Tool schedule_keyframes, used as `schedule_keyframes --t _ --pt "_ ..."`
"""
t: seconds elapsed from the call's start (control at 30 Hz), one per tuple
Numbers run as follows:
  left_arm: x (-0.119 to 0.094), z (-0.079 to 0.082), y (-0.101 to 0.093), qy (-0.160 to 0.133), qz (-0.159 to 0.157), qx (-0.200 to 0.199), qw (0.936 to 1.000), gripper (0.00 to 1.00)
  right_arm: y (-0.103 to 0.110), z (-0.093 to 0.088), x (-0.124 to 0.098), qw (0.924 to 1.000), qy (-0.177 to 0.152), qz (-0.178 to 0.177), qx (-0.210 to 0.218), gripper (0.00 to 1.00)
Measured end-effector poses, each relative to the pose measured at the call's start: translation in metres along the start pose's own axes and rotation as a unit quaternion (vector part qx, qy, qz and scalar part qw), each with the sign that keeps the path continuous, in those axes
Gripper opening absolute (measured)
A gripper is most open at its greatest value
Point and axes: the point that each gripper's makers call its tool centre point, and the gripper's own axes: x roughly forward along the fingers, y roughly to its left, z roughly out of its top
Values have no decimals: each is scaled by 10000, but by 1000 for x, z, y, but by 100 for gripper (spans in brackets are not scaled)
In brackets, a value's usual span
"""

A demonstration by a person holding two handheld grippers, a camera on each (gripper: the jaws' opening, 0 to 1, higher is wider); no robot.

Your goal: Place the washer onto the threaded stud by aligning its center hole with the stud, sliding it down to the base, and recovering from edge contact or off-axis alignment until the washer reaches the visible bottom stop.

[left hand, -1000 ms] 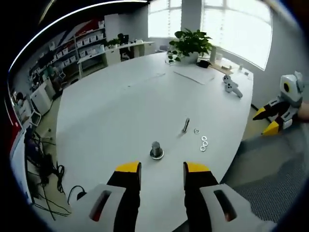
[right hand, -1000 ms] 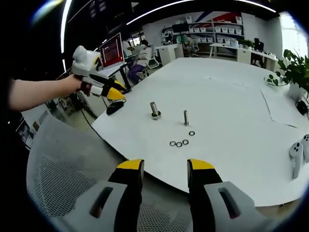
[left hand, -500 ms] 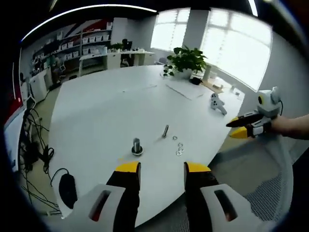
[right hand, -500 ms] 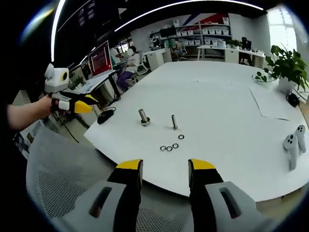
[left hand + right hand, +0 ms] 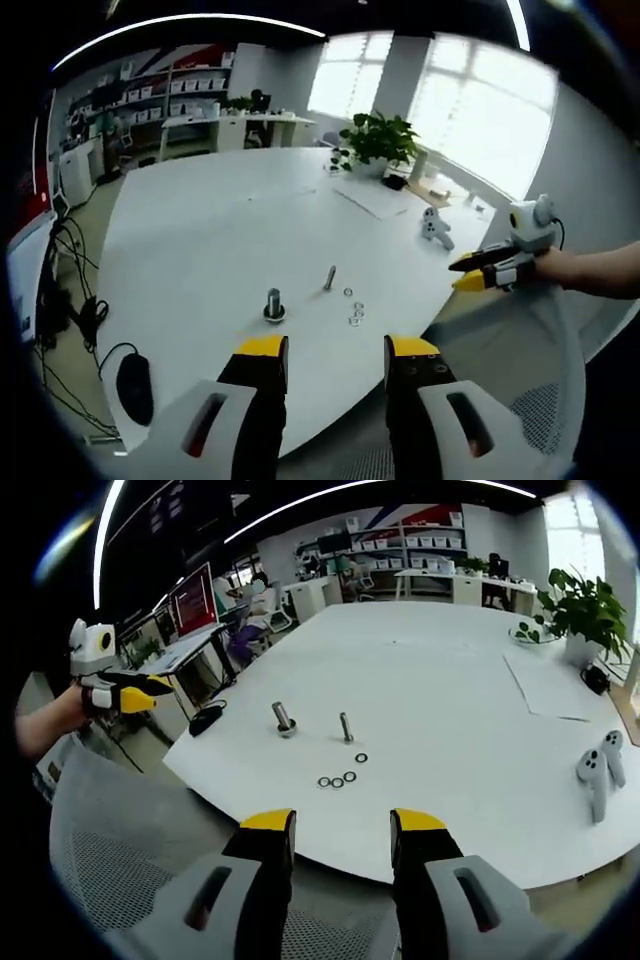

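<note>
- The left gripper hangs past the rim of the round white table, its yellow-tipped jaws spread and empty
- The right gripper also sits off the table's edge, jaws parted with nothing between them
- The slim threaded stud stands upright on the smooth tabletop, near the rim
- A thicker metal bolt with a wide base stands just left of the stud in the right gripper view
- One flat ring washer lies near the stud's foot; three more washers lie in a short row beyond it, toward the table's edge
- Two white controllers lie far right of the stud
- A grey mesh chair stands below the rim
</note>
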Motion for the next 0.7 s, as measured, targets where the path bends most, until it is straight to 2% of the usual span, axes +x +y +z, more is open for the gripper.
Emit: schedule_keyframes --t 0.3,0.5,0.7 --pt "-1 -7 -14 -156 -106 -95 9998 36 -3 -5 1 9998 156 -86 -40 40" --pt "-2 -6 -12 -314 -41 -147 9994 36 -3 -6 2 9997 211 -79 -59 40" --pt "-7 -9 -9 -278 -36 -173 9995 36 -4 -7 2 9996 228 -116 -72 40"
